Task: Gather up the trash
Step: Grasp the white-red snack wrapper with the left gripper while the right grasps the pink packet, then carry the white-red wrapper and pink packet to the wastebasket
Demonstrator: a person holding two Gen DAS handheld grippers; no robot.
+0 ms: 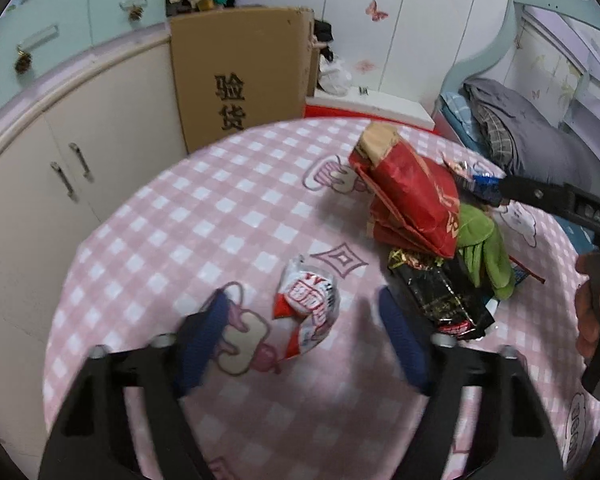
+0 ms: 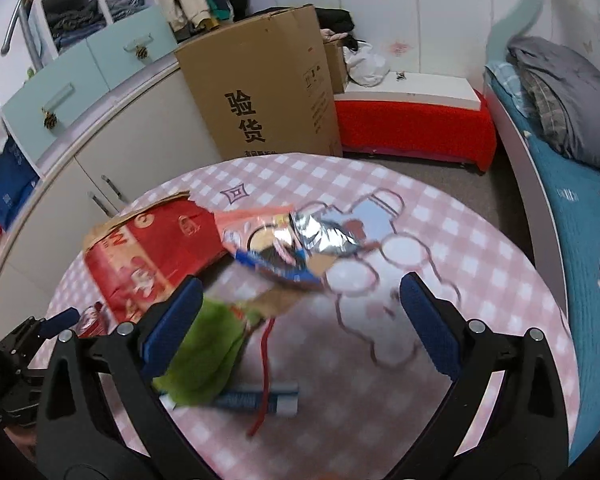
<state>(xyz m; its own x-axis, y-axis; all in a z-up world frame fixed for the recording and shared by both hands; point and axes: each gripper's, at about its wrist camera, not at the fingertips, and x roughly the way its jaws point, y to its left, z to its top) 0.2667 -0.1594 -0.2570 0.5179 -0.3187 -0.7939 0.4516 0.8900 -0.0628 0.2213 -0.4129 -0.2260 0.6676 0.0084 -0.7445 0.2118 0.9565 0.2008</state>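
**A:** Where are the edges, and how much free room is there?

**B:** The round table wears a pink checked cloth. In the left wrist view its far-left half is bare up to the rim. Beyond that rim stand a cream cabinet and a tall cardboard box. In the right wrist view the near right side of the cloth is also bare, and past that rim comes grey floor, then a bed with a blue cover.

**A:** And the trash?

**B:** It is heaped toward the right of the left wrist view: a red paper bag lying on its side, a green cloth just beside it, a black foil wrapper below the bag. A white-and-red wrapper lies apart from the heap, crumpled on the cloth.

**A:** The left gripper?

**B:** The left gripper stands partly open, its jaws either side of the white-and-red wrapper, not pressing on it. It holds nothing.

**A:** The right one?

**B:** The right gripper is wide open and empty, above the green cloth and a silver-foil snack wrapper. Its left finger overlaps the cloth in the picture; whether they touch I cannot tell.
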